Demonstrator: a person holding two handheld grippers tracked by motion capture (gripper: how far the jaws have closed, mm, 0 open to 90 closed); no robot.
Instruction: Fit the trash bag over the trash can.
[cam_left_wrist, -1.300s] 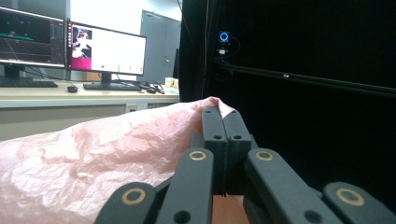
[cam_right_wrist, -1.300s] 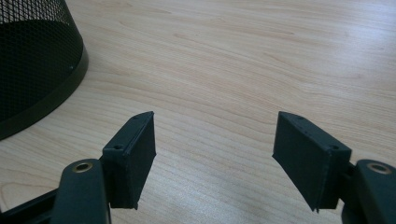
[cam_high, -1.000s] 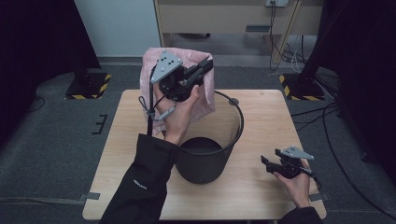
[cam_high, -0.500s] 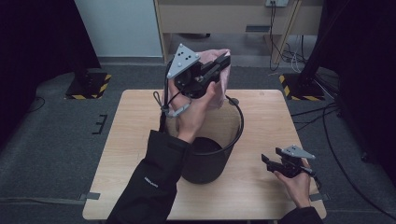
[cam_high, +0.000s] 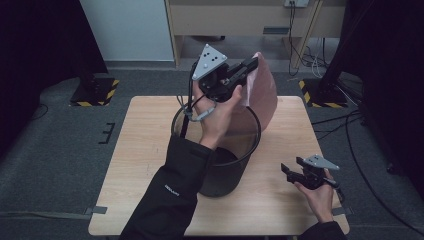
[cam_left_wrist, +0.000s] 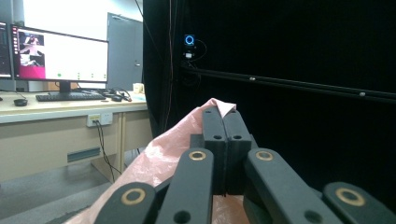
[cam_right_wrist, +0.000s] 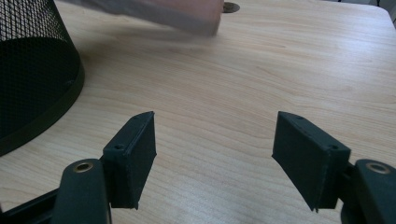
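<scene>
L hand-held gripper (cam_high: 248, 67) is pinching pink bag (cam_high: 262, 95) over mesh bin (cam_high: 220, 170); R hand-held gripper (cam_high: 290, 171), spread, idling on counter (cam_high: 145, 150)—should be catching bag's free edge w/ R.

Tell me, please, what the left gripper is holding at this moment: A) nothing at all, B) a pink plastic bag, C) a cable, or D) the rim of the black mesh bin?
B: in the left gripper view the left gripper has its jaws pressed together on a fold of the pink plastic bag, lifted above the black mesh bin.
</scene>
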